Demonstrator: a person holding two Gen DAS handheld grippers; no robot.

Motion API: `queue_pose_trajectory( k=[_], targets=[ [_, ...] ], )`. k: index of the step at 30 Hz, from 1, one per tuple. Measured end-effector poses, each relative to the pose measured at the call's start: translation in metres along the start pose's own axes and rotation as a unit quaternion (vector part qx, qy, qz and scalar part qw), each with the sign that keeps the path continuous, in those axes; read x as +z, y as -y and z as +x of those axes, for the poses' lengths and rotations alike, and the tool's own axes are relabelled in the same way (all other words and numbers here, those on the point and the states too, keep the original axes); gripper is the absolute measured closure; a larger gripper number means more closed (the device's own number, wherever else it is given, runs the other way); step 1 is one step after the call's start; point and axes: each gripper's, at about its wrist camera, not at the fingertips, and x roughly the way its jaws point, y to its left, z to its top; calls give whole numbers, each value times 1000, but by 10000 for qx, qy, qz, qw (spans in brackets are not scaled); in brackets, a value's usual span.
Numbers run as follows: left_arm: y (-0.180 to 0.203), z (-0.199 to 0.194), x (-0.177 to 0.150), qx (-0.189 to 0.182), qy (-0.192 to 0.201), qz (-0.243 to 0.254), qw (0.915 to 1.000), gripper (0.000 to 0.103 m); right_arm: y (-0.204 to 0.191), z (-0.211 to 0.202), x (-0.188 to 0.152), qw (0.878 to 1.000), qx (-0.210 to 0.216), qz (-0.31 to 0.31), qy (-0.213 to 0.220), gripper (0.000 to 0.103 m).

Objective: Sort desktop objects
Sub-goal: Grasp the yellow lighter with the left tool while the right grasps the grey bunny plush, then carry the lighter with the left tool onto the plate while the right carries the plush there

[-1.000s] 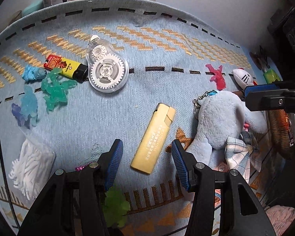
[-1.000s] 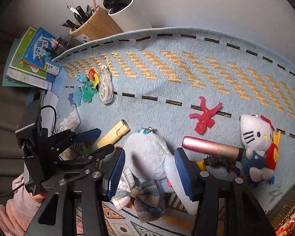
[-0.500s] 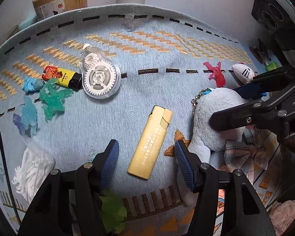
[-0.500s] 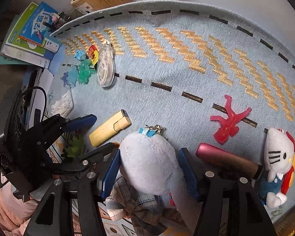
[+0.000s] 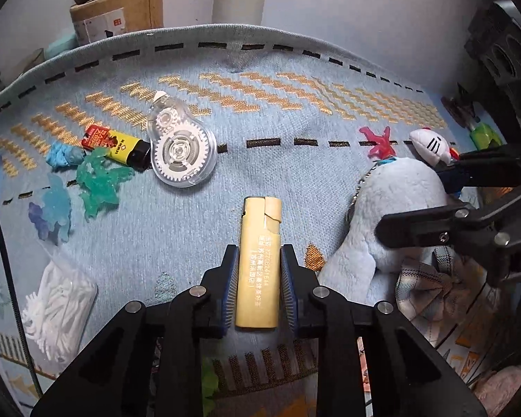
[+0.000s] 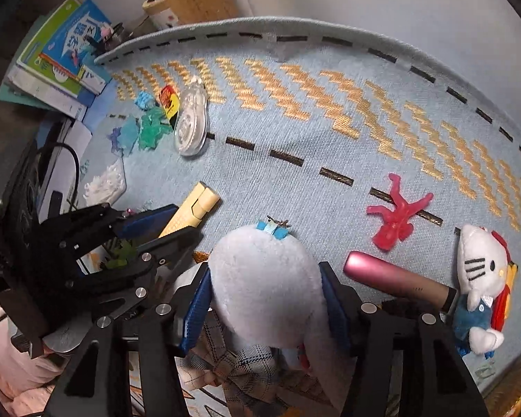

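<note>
Left gripper [image 5: 258, 283] angled steeply down, jaws closing, pads against both sides of the yellow lighter [image 5: 258, 260]. Right gripper [image 6: 265, 307] likewise steep, jaws closing around the pale blue plush [image 6: 264, 278], pads touching its flanks.

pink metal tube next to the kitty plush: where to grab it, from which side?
Grip the pink tube mid-barrel, coming from above with the jaws across its narrow width. It lies flat on the mat, a slim round barrel. Its darker end sits close to the kitty plush, and the right gripper, closing around the grey plush, crowds the pink end, so the middle looks freest.
</note>
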Motion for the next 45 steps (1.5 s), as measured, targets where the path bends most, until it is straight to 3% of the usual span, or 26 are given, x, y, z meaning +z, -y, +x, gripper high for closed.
queue_pose_trajectory(
  k=[7, 10, 12, 14, 17, 20, 24, 30, 36, 45],
  targets=[
    [3, -34, 7, -169, 292, -170, 9993, 82, 19, -70, -16, 9885, 452, 810, 1191, 47],
    [11, -51, 12, -214, 469, -142, 9986, 82, 12, -111, -26, 9767, 619, 821, 1885, 47],
    [14, -61, 13, -279, 546, -149, 9980, 82, 7, -131, -34, 9713, 507, 759, 2196, 47],
    [17, -70, 12, -298, 597, -130, 9977, 82, 5, -137, -37, 9721, 181, 815, 2193, 47],
    [24, -83, 9, -251, 637, -62, 9976, 82, 19, -146, -51, 9655, 620, 1190, 2232, 47],
    [34, -91, 6, -250, 648, -52, 9976, 82, 25, -155, -68, 9623, 411, 1386, 2304, 47],
    [47, -97, 3, -237, 633, -33, 9977, 82, 54, -158, -87, 9437, 1238, 2090, 2244, 47],
    [77, -106, -3, -276, 684, 105, 9972, 82, 86, -171, -123, 9191, 1687, 2742, 2270, 47],
    [127, -103, -2, -497, 736, 374, 9953, 82, 120, -208, -167, 9004, 1695, 3103, 2536, 47],
    [223, -97, 14, -999, 794, 876, 9879, 82, 193, -281, -246, 8667, 1144, 3737, 3100, 47]
  ],
)
